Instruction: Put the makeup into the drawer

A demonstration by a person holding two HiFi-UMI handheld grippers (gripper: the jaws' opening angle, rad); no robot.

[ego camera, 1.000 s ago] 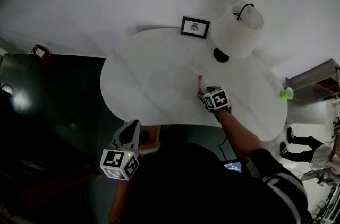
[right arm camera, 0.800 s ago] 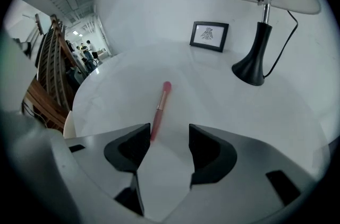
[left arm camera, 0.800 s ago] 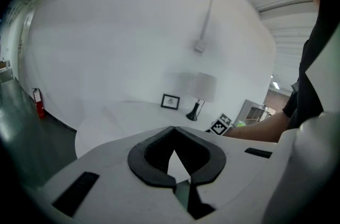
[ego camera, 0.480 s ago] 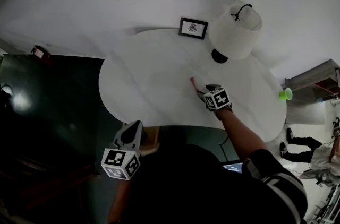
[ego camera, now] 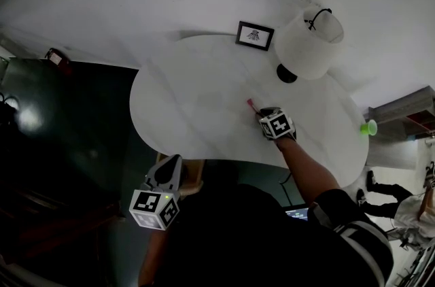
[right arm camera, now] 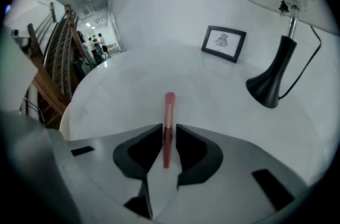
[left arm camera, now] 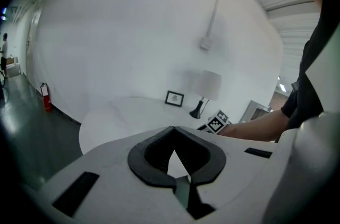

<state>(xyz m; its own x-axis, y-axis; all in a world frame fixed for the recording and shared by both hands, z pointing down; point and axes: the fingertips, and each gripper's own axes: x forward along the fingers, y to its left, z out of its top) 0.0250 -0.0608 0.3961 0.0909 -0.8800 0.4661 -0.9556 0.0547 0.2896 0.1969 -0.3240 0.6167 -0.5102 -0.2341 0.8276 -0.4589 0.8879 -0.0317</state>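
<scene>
at the white round tabletop (ego camera: 183, 102), the right gripper (right arm camera: 169, 131), its jaws having just been closing, is pinching the slim pink makeup tube (right arm camera: 169, 109) by one end, so the tube is probably risking pivoting or slipping free on lifting.

The picture frame (ego camera: 255, 35) stands at the far edge of the table (ego camera: 190, 109), with the lamp (ego camera: 309, 44) just right of it. Before them, near the middle, the makeup stick (right arm camera: 168, 122) sits between the jaws of the right gripper (ego camera: 262, 114), which have just been closing on it. The left gripper (ego camera: 163, 173) hangs off the near edge.
</scene>
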